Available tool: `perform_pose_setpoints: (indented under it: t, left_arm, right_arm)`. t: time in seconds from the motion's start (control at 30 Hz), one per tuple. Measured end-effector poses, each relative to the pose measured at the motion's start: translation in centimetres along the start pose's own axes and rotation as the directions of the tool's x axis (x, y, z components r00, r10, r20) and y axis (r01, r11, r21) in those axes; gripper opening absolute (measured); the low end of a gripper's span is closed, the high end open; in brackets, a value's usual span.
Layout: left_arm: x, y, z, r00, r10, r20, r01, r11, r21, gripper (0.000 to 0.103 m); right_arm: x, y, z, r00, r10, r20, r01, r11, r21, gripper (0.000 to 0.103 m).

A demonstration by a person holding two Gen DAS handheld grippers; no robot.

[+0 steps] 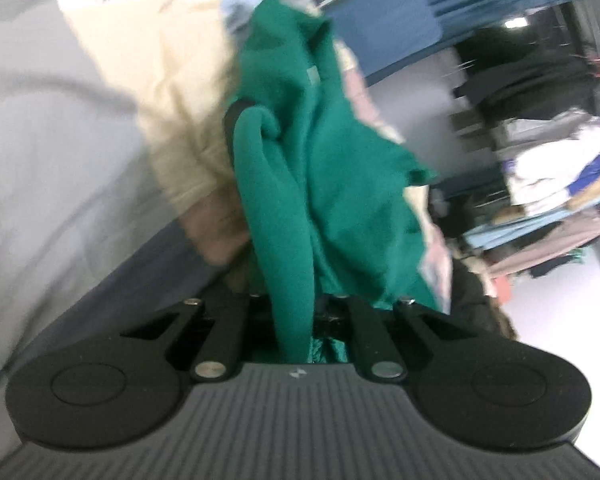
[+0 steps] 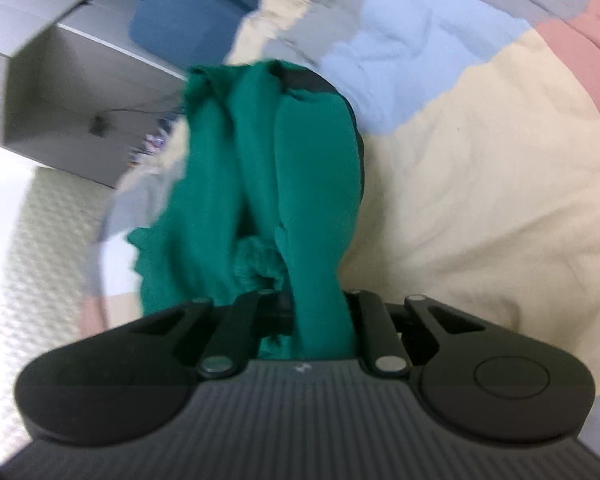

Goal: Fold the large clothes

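A green garment (image 1: 328, 184) hangs bunched over my left gripper (image 1: 256, 120), whose jaws are shut on a fold of it; only one dark fingertip (image 1: 234, 114) shows past the cloth. In the right wrist view the same green garment (image 2: 300, 168) wraps my right gripper (image 2: 300, 80), which is shut on it too, with a dark fingertip (image 2: 304, 78) peeking out at the top. The cloth hides most of both pairs of fingers. Both views are blurred.
A bed with a patchwork cover of cream (image 2: 480, 184), light blue (image 2: 412, 56) and pink (image 2: 588, 44) patches lies below. A blue pillow (image 2: 184, 20) sits at the far end. Stacked clothes on shelves (image 1: 556, 184) stand at the right. A grey cabinet (image 2: 80, 100) is at the left.
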State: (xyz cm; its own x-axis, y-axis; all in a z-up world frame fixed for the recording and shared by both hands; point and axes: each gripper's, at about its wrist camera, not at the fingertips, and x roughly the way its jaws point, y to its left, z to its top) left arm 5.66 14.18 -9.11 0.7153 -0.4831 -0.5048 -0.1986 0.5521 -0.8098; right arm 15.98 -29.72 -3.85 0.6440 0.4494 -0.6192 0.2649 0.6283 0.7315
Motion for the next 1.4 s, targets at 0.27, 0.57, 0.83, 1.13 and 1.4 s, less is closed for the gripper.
perform_pose_setpoints:
  t: [0.27,0.57,0.83,1.13,1.4]
  left_arm:
    - [-4.1,-0.9,-1.0,0.997,-0.068,0.023,0.068,0.998,-0.007,0.009]
    - [-9.5,-3.6,-2.4,0.988,-0.154,0.019,0.155,0.988,-0.015,0.009]
    - [-18.6,-7.7,-5.2,0.972,-0.232,0.032,0.230,0.972,0.056,0.009]
    - [-21.2,-7.4,-5.5,0.965,-0.249,0.087,0.248,0.969,0.025,0.009]
    - [-12.8,-10.0,2.9,0.976,-0.125,0.179,0.118,0.992,0.054,0.010]
  right_arm:
    - [-3.1,1.7,-0.1,0.999,0.042,-0.033,-0.044,0.997,-0.068,0.011]
    - [-8.4,4.2,-0.5,0.977,0.211,-0.021,-0.212,0.972,-0.102,0.010]
    - [-16.1,4.8,-1.0,0.943,0.333,0.012,-0.330,0.938,-0.106,0.011]
    - [-16.3,4.9,-0.4,0.944,0.329,0.021,-0.326,0.941,-0.092,0.011]
    - [-8.6,8.5,6.4,0.967,0.249,0.045,-0.247,0.967,-0.055,0.011]
